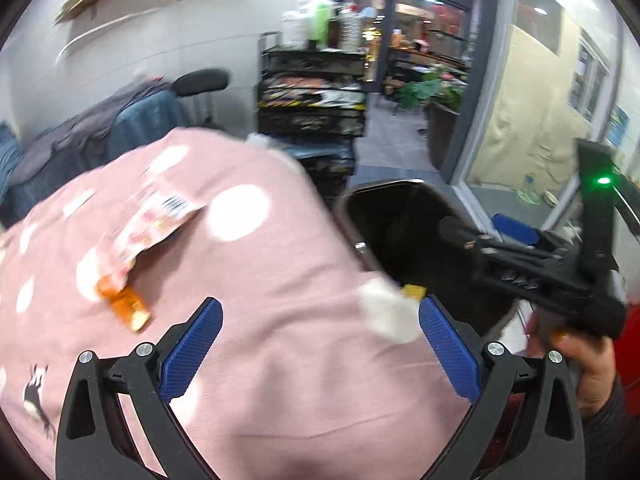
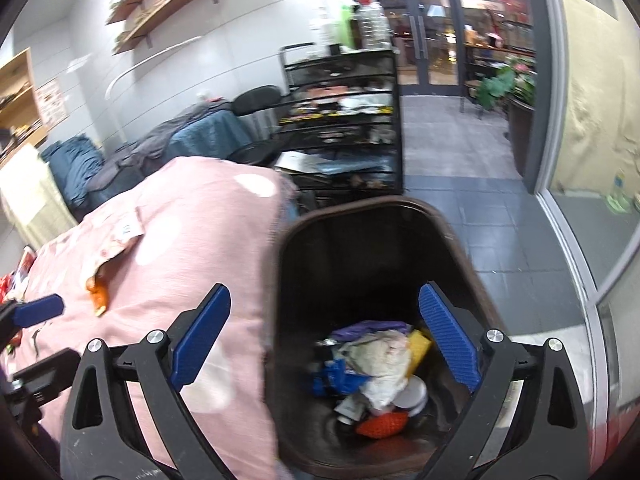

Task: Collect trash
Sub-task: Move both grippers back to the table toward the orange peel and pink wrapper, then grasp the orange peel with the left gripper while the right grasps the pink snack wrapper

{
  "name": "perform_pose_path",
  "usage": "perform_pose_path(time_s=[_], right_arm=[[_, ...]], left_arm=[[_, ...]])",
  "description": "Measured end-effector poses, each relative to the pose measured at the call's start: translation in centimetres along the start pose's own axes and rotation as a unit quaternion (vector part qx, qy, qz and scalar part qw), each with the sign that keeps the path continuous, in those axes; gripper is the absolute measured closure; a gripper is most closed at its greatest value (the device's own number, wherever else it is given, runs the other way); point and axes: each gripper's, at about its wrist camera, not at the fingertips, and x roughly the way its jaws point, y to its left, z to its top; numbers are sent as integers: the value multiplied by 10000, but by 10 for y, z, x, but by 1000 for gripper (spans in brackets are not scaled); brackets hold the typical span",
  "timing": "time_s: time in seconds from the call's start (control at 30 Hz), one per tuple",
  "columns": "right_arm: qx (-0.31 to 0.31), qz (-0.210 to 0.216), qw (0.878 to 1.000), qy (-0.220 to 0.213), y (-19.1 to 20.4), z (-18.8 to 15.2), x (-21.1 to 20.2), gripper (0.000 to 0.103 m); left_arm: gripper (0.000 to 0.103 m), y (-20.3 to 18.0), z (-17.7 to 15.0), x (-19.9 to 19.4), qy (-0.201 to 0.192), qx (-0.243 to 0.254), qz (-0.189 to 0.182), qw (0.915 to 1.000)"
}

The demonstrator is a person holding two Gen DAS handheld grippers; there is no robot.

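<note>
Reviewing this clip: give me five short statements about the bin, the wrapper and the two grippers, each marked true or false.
1. The bin already holds trash. True.
2. The right gripper grips a wrapper. False: it is open and empty above the bin.
3. A wrapper lies on the pink cloth. True.
4. The left gripper is shut. False: it is open, over the cloth.
5. The bin stands left of the cloth. False: it stands to the right.

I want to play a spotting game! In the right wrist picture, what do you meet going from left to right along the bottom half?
Orange wrapper on the pink polka-dot cloth → left blue finger of the right gripper → trash pile in the dark bin → right blue finger → grey tiled floor.
</note>
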Motion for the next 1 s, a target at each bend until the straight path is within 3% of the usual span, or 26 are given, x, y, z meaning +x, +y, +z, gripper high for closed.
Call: perform_pose_path(time_s=[0.2,0.33,0.5,0.67,0.8,0.9,1.0], right_arm=[[-491,481,9976,37,51,9,6,8],[-700,918,9932,173,82,15,13,8],[-1057,1147,9876,144,121,20,17,8],[-1230,1289,9839,131,147,22,18,8],[-1323,1314,9823,179,158,23,20,8],[-1415,1347,9804,246,164,27,26,8],[-1474,1486,9771,384,170,28,35,8]], left_arm=[[6,66,-9,4,145,-501,638,9966],[6,112,-13,18,537,-878,953,9901],[12,147,-9,42,1013,-1011,1104,9835],[16,159,-3,68,1396,-791,1272,9788],[35,168,-3,83,1644,-817,1330,9740],[60,170,-5,73,1488,-887,1261,9768],[73,178,-13,57,1281,-1087,1246,9779]])
